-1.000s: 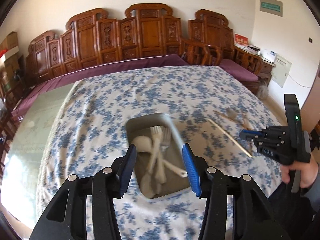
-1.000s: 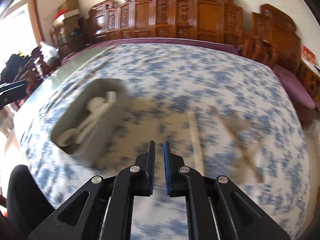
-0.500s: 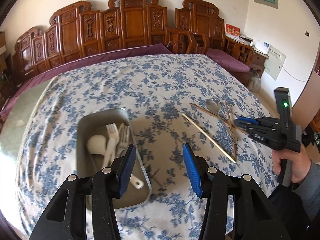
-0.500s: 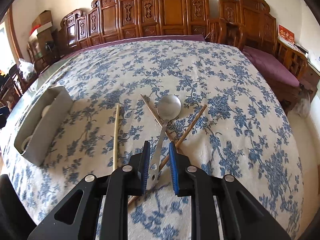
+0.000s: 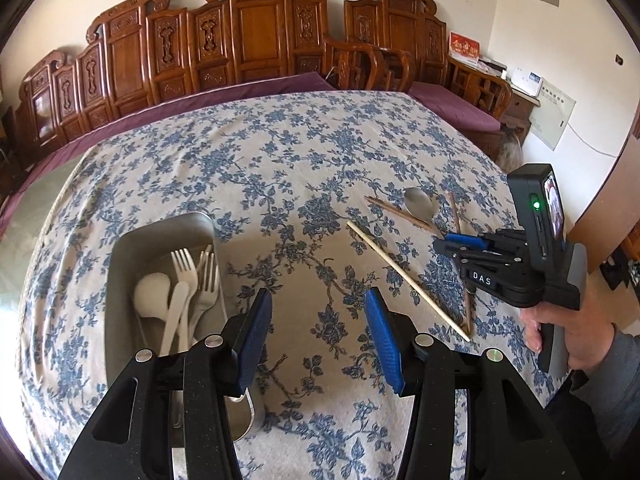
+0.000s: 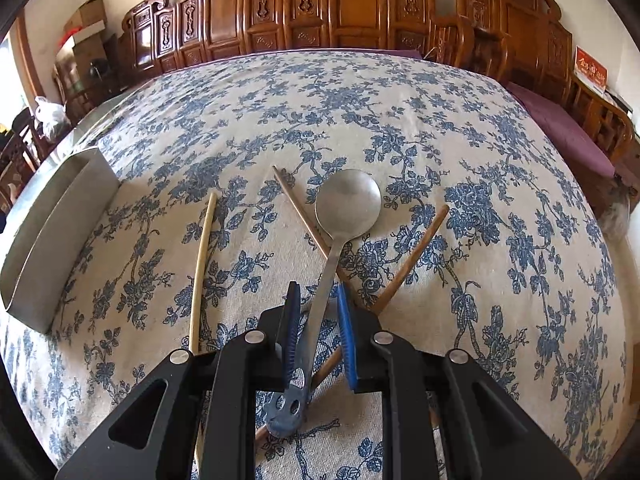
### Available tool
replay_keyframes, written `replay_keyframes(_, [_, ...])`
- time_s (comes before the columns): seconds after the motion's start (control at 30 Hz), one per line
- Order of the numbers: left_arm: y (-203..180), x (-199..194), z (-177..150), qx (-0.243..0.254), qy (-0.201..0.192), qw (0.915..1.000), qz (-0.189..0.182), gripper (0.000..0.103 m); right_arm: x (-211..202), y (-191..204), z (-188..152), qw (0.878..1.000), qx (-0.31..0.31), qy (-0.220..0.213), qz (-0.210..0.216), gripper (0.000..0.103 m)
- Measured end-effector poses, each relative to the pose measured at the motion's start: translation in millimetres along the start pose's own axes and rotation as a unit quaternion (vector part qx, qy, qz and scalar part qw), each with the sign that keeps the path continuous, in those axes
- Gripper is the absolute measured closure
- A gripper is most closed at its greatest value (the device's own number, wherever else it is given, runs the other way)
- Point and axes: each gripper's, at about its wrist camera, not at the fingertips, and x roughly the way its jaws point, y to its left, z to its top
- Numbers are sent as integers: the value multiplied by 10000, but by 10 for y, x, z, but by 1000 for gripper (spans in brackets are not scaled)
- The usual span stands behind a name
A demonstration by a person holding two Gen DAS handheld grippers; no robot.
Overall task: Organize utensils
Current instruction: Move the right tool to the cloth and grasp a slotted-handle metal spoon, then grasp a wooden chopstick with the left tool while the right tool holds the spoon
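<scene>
Forks and a white spoon [image 5: 150,294] lie in your tray [image 5: 120,280], while your right tool [image 6: 318,300], slightly open, straddles the metal spoon [image 6: 347,202]; three chopsticks remain; left tool [image 5: 318,334] open, empty.

Both wrist views tilted down, close over tablecloth [image 5: 320,168], sharing spoon [image 6: 347,204] (right nearer)

tablecloth [image 6: 440,128]: cream with blue flower sprays
tray [image 5: 120,264]: dull grey metal
forks [image 5: 192,280]: white
spoon [image 6: 346,204]: silver-grey, blue at the handle end
chopsticks: one pale tan [image 6: 202,256], two reddish brown [image 6: 416,256]
gripper pads [image 5: 384,340]: blue on black
bench cushion [image 6: 560,128]: purple
carved bench backs [image 5: 248,40]: red-brown wood
</scene>
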Motion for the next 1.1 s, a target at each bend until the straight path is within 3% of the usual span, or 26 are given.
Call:
replay_keyframes(0.1, [-31,74,17,-8,40,10000,-6,57,4,64,-12,9996,-208,-8,-172,83])
replay_keyframes(0.27, [-93,192,33,-40,110,9999,-26,57,4,41,8,9996,-208,71,-184,95])
replay_keyframes(0.4, [-181,289,36,-17,170,9999,-24,57,-3,-20,8,9999,-118,75,-56,95])
replay_keyframes(0.6, [-321,419,46,42,257,9997,-36,57,-208,-145,57,9994,106,-264,177,95])
replay_keyframes(1.1, [-723,943,192,68,581,9981,-181,57,-325,-567,77,9968,574,-514,226,95])
